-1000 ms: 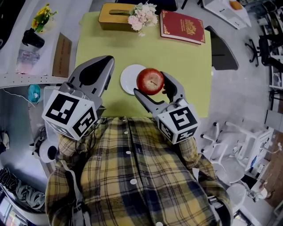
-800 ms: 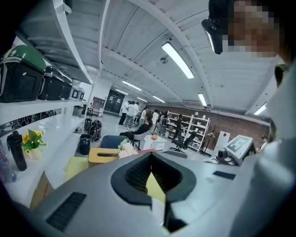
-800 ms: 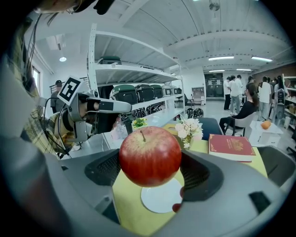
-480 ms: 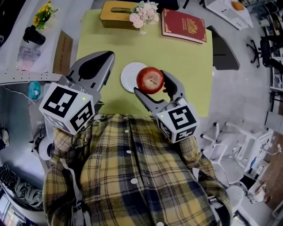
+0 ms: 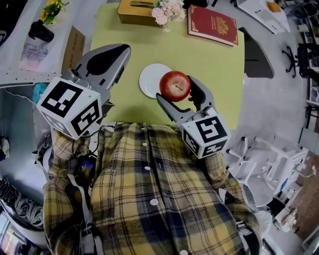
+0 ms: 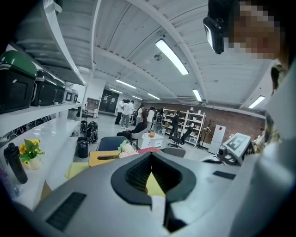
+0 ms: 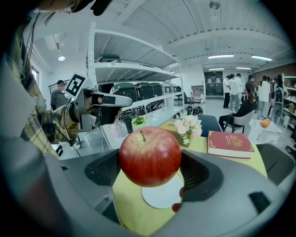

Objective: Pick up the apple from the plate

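A red apple [image 5: 175, 85] [image 7: 150, 156] is held up in the air between the jaws of my right gripper [image 5: 179, 92] [image 7: 150, 171], which is shut on it. The small white plate [image 5: 151, 79] [image 7: 162, 196] lies bare on the yellow-green table [image 5: 209, 60], below and a little left of the apple. My left gripper [image 5: 113, 60] [image 6: 150, 172] hangs raised at the table's left edge, jaws closed together with nothing between them.
At the table's far edge stand a wooden tissue box [image 5: 135, 11], a bunch of pale flowers [image 5: 168, 10] and a red book [image 5: 213, 25]. A white shelf bench with a black bottle [image 5: 38, 31] and yellow flowers [image 5: 54, 9] runs along the left. A dark chair [image 5: 254, 55] sits right.
Both grippers have drifted slightly; the right one keeps the apple lifted above the plate. The left gripper has risen a little nearer the camera.
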The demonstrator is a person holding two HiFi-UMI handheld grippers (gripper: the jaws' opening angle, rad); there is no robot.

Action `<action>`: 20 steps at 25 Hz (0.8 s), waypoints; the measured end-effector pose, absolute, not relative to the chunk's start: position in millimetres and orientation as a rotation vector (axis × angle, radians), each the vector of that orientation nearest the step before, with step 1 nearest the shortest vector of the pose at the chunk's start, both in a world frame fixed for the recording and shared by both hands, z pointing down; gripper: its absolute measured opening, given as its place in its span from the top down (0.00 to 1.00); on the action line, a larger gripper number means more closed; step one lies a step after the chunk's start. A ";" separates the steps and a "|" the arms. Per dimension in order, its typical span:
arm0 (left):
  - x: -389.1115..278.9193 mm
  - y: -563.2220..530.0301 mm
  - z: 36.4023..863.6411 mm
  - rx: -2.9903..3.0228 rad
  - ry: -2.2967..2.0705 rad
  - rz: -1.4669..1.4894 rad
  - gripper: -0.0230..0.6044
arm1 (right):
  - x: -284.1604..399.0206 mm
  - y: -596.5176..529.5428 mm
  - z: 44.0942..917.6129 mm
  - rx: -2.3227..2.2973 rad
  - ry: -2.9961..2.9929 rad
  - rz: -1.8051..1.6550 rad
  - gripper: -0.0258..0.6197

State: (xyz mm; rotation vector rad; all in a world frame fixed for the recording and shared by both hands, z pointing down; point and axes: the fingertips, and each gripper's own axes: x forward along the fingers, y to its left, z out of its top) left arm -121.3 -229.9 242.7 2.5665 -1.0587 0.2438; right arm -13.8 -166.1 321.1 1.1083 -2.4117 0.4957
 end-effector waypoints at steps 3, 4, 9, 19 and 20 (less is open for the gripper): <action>-118.9 -224.3 246.0 2.591 -1.028 0.290 0.96 | -13.8 -164.9 322.8 1.110 -2.411 0.495 0.36; -118.0 -221.6 247.6 2.597 -1.011 0.305 0.96 | -14.1 -164.6 322.9 1.111 -2.412 0.496 0.36; -120.5 -211.4 256.3 2.599 -0.976 0.361 0.96 | -17.0 -164.0 323.7 1.101 -2.408 0.497 0.36; -125.2 -209.5 250.0 2.607 -0.986 0.336 0.96 | -26.7 -166.7 328.4 1.083 -2.398 0.488 0.36; -126.1 -209.4 249.9 2.608 -0.985 0.334 0.96 | -28.1 -166.7 328.9 1.080 -2.398 0.490 0.36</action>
